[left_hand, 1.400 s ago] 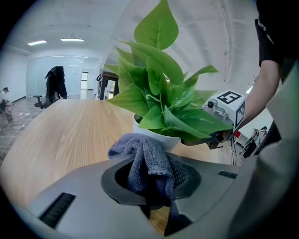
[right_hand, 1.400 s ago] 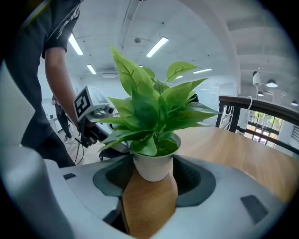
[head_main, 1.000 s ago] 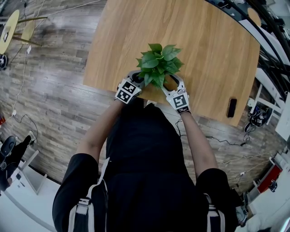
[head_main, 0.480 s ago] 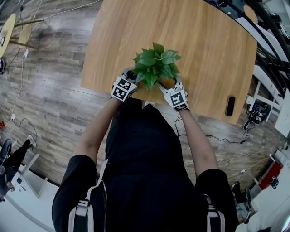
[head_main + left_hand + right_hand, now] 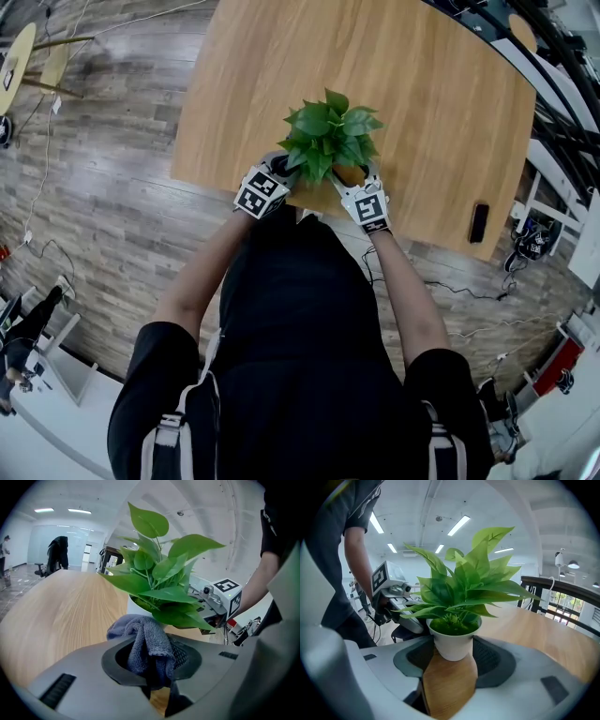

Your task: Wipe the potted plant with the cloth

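Observation:
A potted plant (image 5: 330, 134) with broad green leaves stands near the front edge of the wooden table (image 5: 412, 84). Its white pot (image 5: 453, 644) sits between the jaws of my right gripper (image 5: 452, 654), whose pads press both of its sides. From the plant's left, my left gripper (image 5: 150, 651) is shut on a bunched grey-blue cloth (image 5: 146, 637). The cloth's top lies just under the lowest leaves (image 5: 161, 590). In the head view the left gripper (image 5: 278, 172) and the right gripper (image 5: 354, 175) flank the pot, which the foliage mostly hides.
A black phone (image 5: 480, 223) lies near the table's right front corner. The person's body stands close against the front edge. Wooden floor (image 5: 84, 187) lies to the left, with cables and furniture at the right. A distant person (image 5: 58, 555) stands in the room.
Almost nothing: both grippers stay at the plant with the same hold. The whole view shifted slightly left and then back.

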{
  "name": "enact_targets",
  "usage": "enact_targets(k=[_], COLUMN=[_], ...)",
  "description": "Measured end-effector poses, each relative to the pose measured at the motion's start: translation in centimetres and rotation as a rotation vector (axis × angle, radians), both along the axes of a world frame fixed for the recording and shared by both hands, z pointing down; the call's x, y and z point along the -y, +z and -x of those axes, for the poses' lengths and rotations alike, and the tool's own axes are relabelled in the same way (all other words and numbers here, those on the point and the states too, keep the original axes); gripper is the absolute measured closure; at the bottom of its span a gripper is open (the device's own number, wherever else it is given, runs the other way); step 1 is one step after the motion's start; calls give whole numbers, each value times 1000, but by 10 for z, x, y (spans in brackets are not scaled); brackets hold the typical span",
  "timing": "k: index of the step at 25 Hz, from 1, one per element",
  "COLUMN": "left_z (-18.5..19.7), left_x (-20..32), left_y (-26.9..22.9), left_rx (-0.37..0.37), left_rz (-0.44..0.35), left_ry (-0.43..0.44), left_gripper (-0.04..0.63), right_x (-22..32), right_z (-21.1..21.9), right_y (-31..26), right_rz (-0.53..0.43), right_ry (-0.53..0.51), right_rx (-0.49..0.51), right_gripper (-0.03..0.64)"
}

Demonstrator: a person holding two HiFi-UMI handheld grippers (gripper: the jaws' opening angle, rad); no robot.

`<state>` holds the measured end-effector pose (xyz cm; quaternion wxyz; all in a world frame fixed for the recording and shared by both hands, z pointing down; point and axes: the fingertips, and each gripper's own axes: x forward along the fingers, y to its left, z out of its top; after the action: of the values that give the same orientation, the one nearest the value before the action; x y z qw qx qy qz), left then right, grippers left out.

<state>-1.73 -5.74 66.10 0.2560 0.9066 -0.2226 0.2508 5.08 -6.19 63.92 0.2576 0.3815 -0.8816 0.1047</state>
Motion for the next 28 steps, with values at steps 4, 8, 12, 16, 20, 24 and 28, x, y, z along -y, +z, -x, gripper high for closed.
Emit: enact_targets(k=[4, 8, 12, 16, 20, 24, 28], left_z=[5, 10, 23, 23, 16, 10, 4], left_x=[0, 12, 21, 21, 12, 4, -11], left_y=[2, 2, 5, 6, 8, 6, 3], left_rx=[-2, -7, 23, -11, -7, 7, -13], left_rz=[15, -16, -32, 27, 39, 19, 14], left_ry=[0, -27, -51, -93, -61, -48, -30], left_gripper=[480, 480, 480, 480, 480, 480, 480], right_x=[-6, -18, -16, 0, 1, 2, 2], right_z=[6, 12, 10, -7, 4, 6, 8], right_y=[-1, -2, 4, -5, -9, -7, -2], right_rz=[7, 15, -7, -29, -30, -21, -20], right_ry=[6, -26, -19, 33, -53, -35, -14], right_rx=[9, 9, -4, 7, 38, 48, 47], right_gripper=[367, 367, 367, 367, 367, 367, 368])
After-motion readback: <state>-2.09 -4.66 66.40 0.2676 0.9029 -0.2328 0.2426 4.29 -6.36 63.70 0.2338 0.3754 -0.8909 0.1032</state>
